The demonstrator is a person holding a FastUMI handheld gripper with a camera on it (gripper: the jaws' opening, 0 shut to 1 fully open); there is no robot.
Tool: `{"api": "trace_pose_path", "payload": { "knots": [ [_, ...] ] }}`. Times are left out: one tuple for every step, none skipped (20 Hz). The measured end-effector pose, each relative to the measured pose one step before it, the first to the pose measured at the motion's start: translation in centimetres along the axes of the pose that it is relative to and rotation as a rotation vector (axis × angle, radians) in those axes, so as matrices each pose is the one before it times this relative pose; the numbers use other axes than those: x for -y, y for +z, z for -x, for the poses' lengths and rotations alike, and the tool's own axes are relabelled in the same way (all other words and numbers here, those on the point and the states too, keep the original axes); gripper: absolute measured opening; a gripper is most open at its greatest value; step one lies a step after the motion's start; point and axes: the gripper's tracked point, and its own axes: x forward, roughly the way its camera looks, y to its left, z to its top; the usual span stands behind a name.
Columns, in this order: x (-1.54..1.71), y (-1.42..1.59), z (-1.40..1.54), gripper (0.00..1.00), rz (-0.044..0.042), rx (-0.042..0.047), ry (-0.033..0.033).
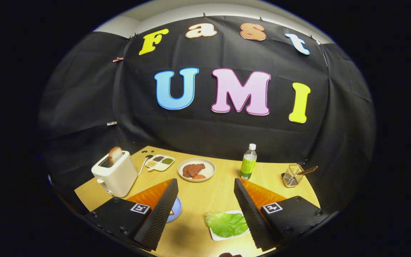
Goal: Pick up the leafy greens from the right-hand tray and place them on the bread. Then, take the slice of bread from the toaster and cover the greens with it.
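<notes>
Greens (226, 223) on tray (217, 236) beside right finger; hand-held gripper (205, 207) wide, empty.

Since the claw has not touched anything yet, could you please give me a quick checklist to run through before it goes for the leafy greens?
1. Claw open, nothing between its fingers: ok.
2. Leafy greens on the white tray, by the right finger: ok.
3. Greens between the fingers: not ok, off to the right.
4. Bread on the blue plate: cannot tell, left finger hides it.
5. Bread slice upright in the toaster: ok.
</notes>
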Motion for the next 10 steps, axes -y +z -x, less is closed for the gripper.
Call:
{"api": "trace_pose_path", "payload": {
  "knots": [
    [0.25, -0.86, -0.448, 0.98, -0.00093, -0.02161, 0.01155],
    [0.301, -1.07, -0.422, 0.98, 0.00104, -0.02241, 0.00853],
    [0.462, -0.976, -0.471, 0.98, 0.00578, -0.01982, 0.00719],
    [0.608, -1.079, -0.58, 0.98, 0.01173, -0.01999, 0.00297],
    [0.561, -0.977, -0.564, 0.98, 0.01354, -0.02024, 0.00806],
    [0.416, -1.184, -0.637, 0.98, 0.013, -0.02407, 0.01055],
    [0.423, -1.092, -0.641, 0.98, 0.00923, -0.02521, 0.01481],
    [0.504, -1.019, -0.646, 0.98, 0.00537, -0.02365, 0.01492],
    [0.311, -1.023, -0.706, 0.98, 0.00053, -0.0208, 0.01846],
    [0.342, -0.834, -0.713, 0.98, 0.0024, -0.0147, 0.01129]
  ]
}}
